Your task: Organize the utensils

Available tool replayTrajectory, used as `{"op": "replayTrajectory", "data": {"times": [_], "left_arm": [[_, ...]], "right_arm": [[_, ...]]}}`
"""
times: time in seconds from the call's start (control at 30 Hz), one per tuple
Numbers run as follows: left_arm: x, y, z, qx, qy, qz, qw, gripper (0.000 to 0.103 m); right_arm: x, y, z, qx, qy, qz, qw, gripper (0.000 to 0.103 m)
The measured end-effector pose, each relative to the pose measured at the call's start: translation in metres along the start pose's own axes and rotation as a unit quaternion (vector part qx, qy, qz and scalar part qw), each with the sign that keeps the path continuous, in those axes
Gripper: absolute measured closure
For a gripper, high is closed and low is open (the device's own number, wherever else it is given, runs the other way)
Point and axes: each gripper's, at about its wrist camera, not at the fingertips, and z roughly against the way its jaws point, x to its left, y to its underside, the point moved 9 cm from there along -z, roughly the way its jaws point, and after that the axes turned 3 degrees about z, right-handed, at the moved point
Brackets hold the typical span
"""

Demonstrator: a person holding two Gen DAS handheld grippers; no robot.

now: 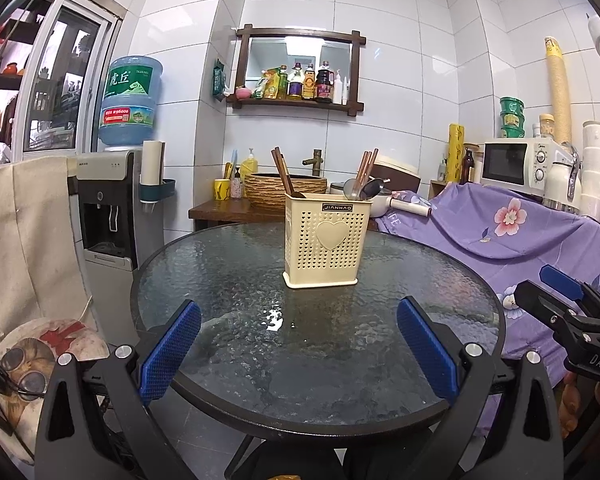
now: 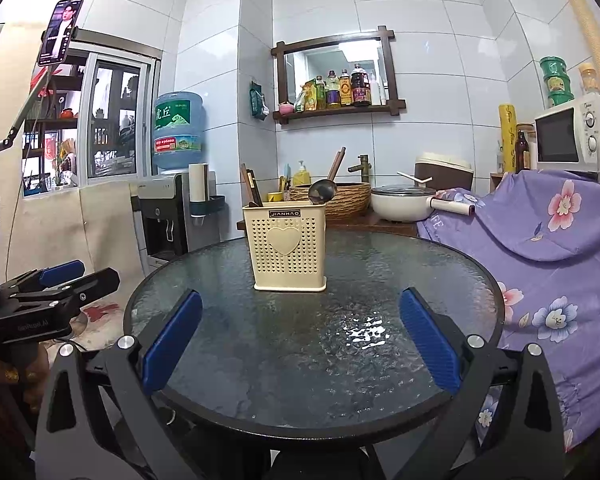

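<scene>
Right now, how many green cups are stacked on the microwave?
3 green cups, one stack on top of the microwave, at its back left by the wall. More may be hidden behind.

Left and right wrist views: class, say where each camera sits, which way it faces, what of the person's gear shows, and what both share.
Left wrist: sits on the left gripper, low at the near edge of the table, facing the caddy and tiled wall; its own open blue fingers frame the view, the right gripper at the right edge.
Right wrist: sits on the right gripper, facing the same way; open fingers, left gripper at the left edge with a hand below.
Shared: table, caddy, shelf, microwave.
</scene>
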Motion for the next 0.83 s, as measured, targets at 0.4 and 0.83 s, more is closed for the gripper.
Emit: {"op": "replayTrajectory", "data": {"times": [0.4,0.83], "left_arm": [[-0.0013,0.001,-0.0029,0.005,0.003,0.001,1.0,0.006],[0.0,0.0017,-0.0053,0.011,0.003,0.0,0.9999,0.006]], "right_arm": [[-0.0011,0.0039,-0.0018,0.005,-0.001,-0.006,1.0,0.006],[0.0008,0.0049,-0.0035,0.008,-0.001,-0.007,1.0,0.006]]}}
